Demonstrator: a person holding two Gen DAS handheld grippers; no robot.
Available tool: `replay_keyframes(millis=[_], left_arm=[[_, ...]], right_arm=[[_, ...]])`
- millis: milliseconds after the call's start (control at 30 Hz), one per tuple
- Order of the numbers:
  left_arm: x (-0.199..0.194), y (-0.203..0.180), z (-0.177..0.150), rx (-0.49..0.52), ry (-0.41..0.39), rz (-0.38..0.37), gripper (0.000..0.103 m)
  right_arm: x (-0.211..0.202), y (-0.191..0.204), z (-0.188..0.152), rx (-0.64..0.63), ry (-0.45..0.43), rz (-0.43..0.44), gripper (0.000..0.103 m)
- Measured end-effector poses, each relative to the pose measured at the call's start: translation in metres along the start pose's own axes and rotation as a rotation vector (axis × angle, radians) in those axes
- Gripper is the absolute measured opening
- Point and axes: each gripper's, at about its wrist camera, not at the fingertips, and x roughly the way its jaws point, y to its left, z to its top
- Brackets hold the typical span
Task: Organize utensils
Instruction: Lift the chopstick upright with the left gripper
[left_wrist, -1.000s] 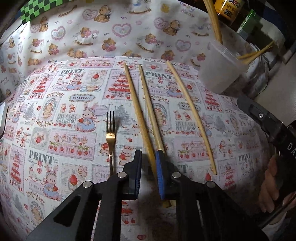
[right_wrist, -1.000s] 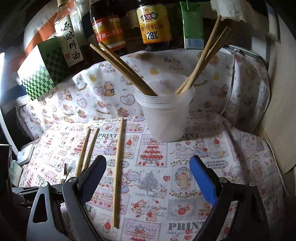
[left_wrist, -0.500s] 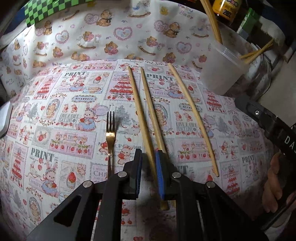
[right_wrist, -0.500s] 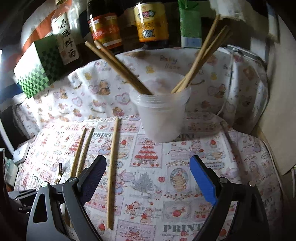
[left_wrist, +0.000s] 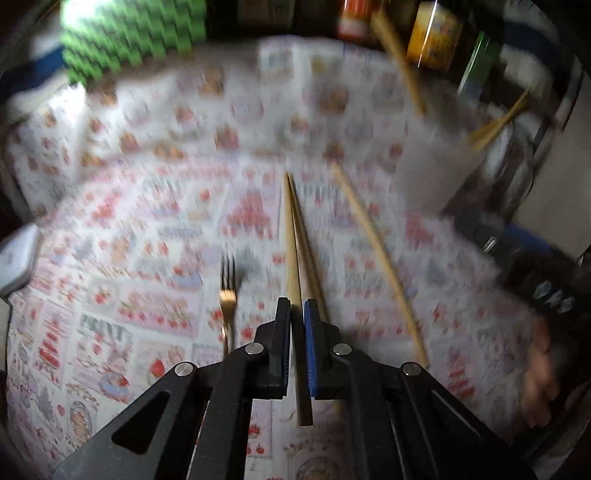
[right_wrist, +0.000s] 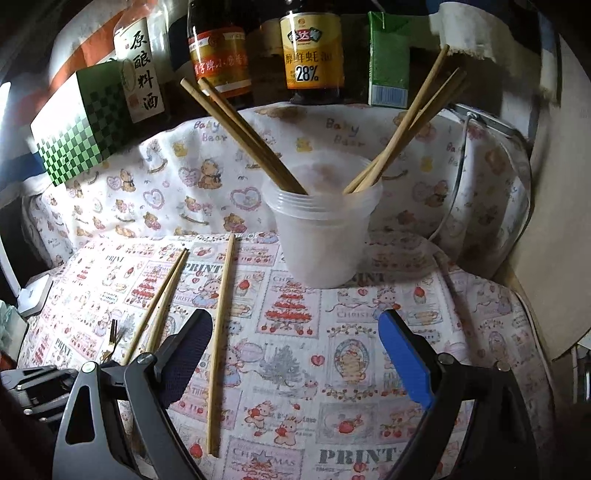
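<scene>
Slender wooden chopsticks (left_wrist: 295, 258), printed cloth (left_wrist: 147, 295)

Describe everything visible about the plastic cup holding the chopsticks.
The plastic cup is translucent, whitish and round, with ridged rings below its rim. It stands upright on the printed cloth, in front of the sauce bottles. Wooden chopsticks lean out to both sides of it. Neither gripper touches it.

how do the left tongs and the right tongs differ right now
The left tongs are shut on a chopstick pair; the right tongs stand wide open with nothing between them. The left tongs have just closed further; the right tongs hang over bare patterned cloth in front of the plastic cup. Both point down at the table, each with one blue pad.
</scene>
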Motion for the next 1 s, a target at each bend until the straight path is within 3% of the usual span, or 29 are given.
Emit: replay_keyframes(millis=[200, 333, 667, 800, 867, 1000], left_arm=[[-0.043, 0.012, 0.003, -0.069, -0.243, -0.032, 0.006], [-0.076, 0.018, 0.001, -0.039, -0.428, -0.177, 0.006], [-0.126, 0.054, -0.006, -0.095, -0.756, -0.197, 0.004], [-0.146, 0.075, -0.008, -0.151, -0.838, -0.176, 0.004], [-0.152, 0.084, -0.007, -0.175, -0.869, -0.155, 0.004], [-0.157, 0.099, -0.006, -0.211, -0.883, -0.152, 0.004]], right_arm=[[-0.003, 0.002, 0.0, -0.01, -0.002, 0.056, 0.093], [-0.009, 0.007, -0.001, -0.031, -0.036, 0.069, 0.093], [-0.026, -0.004, 0.004, 0.049, -0.111, 0.168, 0.093], [-0.025, -0.002, 0.003, 0.043, -0.097, 0.19, 0.092], [-0.024, 0.0, 0.003, 0.026, -0.096, 0.19, 0.086], [-0.023, 0.006, 0.0, -0.004, -0.097, 0.186, 0.081]])
